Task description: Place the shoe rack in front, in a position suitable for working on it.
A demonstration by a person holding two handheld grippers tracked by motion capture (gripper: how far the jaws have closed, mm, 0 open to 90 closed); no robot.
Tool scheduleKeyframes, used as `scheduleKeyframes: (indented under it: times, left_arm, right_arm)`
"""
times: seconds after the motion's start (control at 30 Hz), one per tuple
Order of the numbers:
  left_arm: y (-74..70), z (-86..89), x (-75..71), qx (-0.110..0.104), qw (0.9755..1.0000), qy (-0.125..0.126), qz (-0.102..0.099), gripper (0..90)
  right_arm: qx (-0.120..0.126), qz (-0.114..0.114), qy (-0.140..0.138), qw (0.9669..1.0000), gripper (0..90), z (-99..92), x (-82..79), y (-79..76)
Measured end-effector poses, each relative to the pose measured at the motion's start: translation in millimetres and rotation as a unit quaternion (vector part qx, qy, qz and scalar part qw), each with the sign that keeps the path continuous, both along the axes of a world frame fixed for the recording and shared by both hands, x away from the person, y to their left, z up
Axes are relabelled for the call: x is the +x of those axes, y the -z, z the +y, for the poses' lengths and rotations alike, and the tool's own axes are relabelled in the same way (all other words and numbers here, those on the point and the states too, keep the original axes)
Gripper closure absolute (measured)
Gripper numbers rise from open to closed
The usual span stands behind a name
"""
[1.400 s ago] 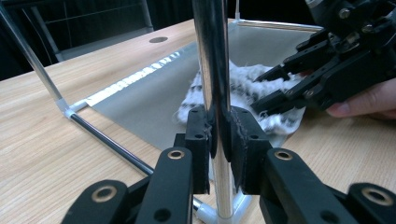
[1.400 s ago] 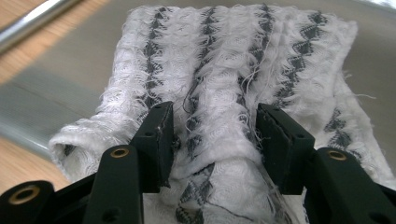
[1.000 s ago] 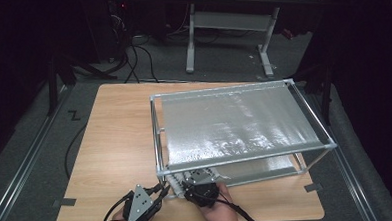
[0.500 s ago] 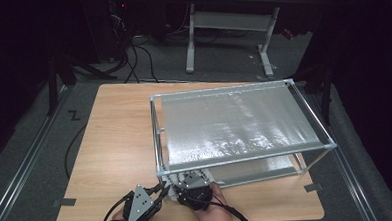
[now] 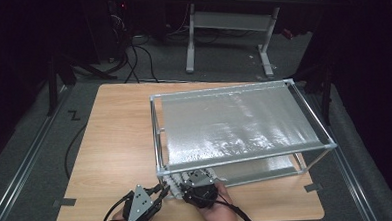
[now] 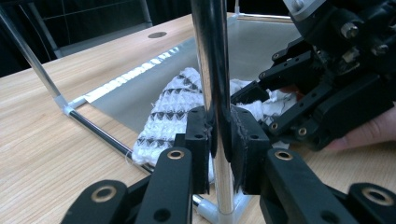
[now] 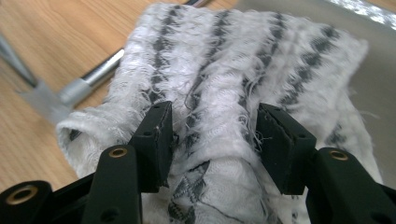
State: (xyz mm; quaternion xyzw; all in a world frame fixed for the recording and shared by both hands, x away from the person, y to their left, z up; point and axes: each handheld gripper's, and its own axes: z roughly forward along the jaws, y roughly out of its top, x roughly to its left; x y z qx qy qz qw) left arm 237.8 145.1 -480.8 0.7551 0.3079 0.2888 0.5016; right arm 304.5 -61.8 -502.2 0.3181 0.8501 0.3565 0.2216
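A white knitted cloth [image 7: 233, 56] with dark zigzag stripes lies on the lower shelf at the near left corner of a metal rack [image 5: 246, 161]. My right gripper [image 7: 215, 140] is shut on a bunched ridge of that cloth, with the jaws about half apart. The stripes pinch together between the pads. My left gripper [image 6: 219, 149] is shut on the rack's upright corner post [image 6: 212, 70], just above the table. In the high view the left gripper [image 5: 162, 189] and the right gripper [image 5: 194, 178] sit side by side at the rack's front corner, with the cloth [image 5: 176, 184] between them.
The rack has a silvery top shelf [image 5: 234, 124] and thin metal rails, and covers the right half of the wooden table [image 5: 115, 134]. The table's near edge is close behind both hands. Cables and another table's legs are on the floor beyond.
The right hand has shifted very slightly at the rack's corner. The left gripper has stayed on the post.
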Motion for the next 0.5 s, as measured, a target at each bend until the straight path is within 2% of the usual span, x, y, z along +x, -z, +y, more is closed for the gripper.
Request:
scheduleKeyframes:
  times: [0.2, 0.23, 0.27, 0.3, 0.37, 0.5]
  left_arm:
    - [0.3, 0.3, 0.3, -0.002, 1.0, 0.001, 0.001, 78.2]
    - [0.5, 0.3, 0.3, -0.003, 1.0, 0.001, 0.002, 78.2]
    - [0.6, 0.4, 0.4, -0.003, 1.0, 0.001, 0.002, 78.2]
    - [0.7, 0.4, 0.4, -0.003, 1.0, 0.002, 0.003, 78.2]
    - [0.9, 0.5, 0.6, -0.003, 1.0, 0.003, 0.004, 78.2]
    - [1.1, 0.8, 1.0, -0.005, 1.0, 0.003, 0.006, 78.3]
  right_arm:
    - [0.006, 0.003, 0.021, 0.9998, 47.1, -15.0, 4.4, 1.1]
    - [0.005, 0.004, 0.024, 0.9997, 47.1, -17.5, 4.8, 1.0]
    - [-0.007, -0.003, 0.025, 0.9996, 47.1, -21.5, 6.4, 1.3]
    - [-0.001, -0.002, 0.026, 0.9997, 47.1, -22.7, 6.6, 1.3]
    - [-0.002, 0.004, 0.04, 0.9992, 47.1, -26.5, 7.3, 0.9]
    - [-0.002, 0.004, 0.047, 0.9989, 47.0, -35.1, 10.8, 0.9]
